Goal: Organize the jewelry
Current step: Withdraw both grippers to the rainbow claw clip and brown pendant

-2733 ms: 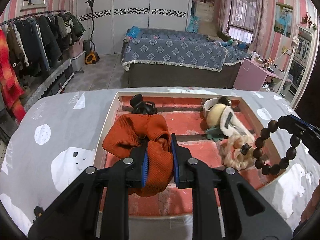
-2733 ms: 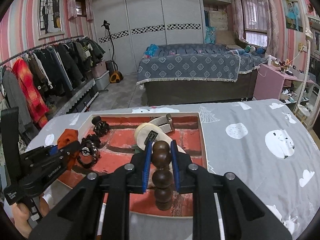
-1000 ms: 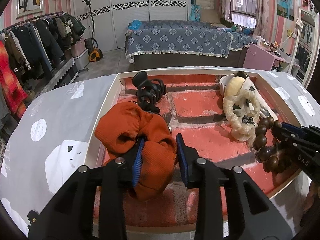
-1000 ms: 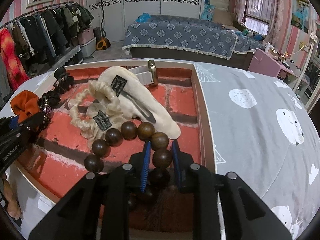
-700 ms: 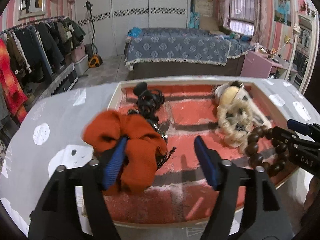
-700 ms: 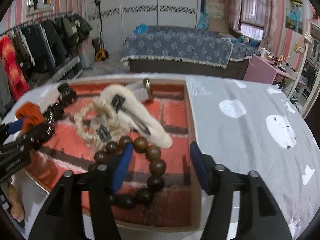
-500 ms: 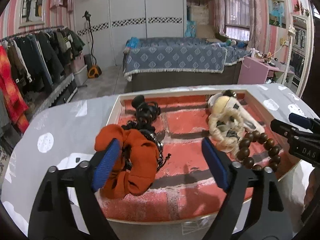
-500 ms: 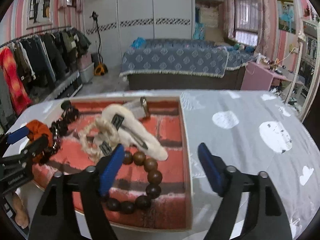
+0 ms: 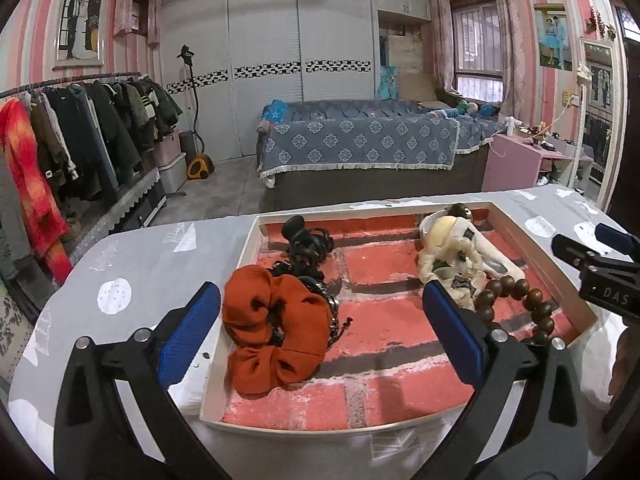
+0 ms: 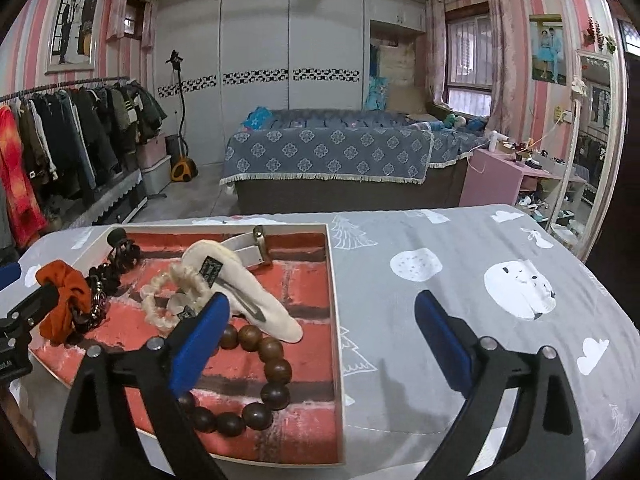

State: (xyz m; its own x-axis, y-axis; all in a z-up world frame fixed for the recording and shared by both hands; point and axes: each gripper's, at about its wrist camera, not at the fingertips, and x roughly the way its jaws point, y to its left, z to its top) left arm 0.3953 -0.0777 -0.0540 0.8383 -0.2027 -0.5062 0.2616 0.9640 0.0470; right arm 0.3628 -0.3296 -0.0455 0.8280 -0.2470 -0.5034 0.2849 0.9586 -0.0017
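Observation:
A shallow white-rimmed tray with a red brick-pattern floor lies on the table; it also shows in the right wrist view. An orange scrunchie lies at its near left, in the right wrist view too. A brown wooden bead bracelet lies at the near right. My left gripper is wide open and empty above the tray's near side. My right gripper is wide open and empty over the tray's right rim.
A black claw clip and a dark chain lie by the scrunchie. A cream scrunchie and cream hair clips lie at the tray's right. The grey patterned tablecloth spreads right of the tray. A bed and clothes rack stand behind.
Both grippers opened wide, letting go of the orange scrunchie and the bead bracelet, which now lie in the tray. Both grippers have drawn back and up.

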